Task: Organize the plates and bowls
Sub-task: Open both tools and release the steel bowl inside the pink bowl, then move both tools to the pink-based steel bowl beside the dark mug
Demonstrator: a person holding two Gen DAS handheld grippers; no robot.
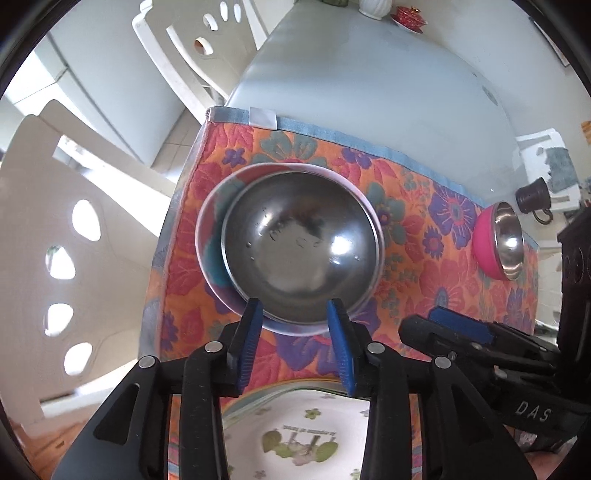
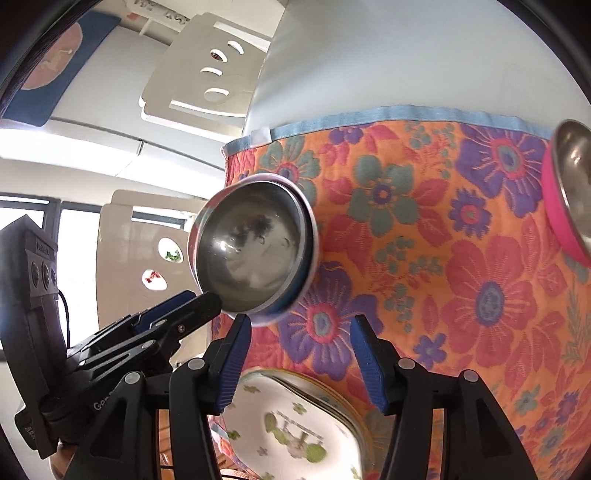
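Both grippers' fingers stand apart, holding nothing: left gripper (image 1: 295,347) nearer the steel bowl (image 1: 301,247) nested in a pale bowl (image 1: 212,240); only its view shows the red cup (image 1: 408,16) far across the counter (image 1: 369,92).

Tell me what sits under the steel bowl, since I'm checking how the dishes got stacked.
The steel bowl is nested in a larger white-rimmed bowl with teal and red inside, on the floral cloth. Only that bowl's rim and left inner wall show; its bottom is covered.

Floral cloth (image 1: 424,258) over a grey table (image 1: 369,92); white cut-out chairs (image 1: 55,258) beside it.
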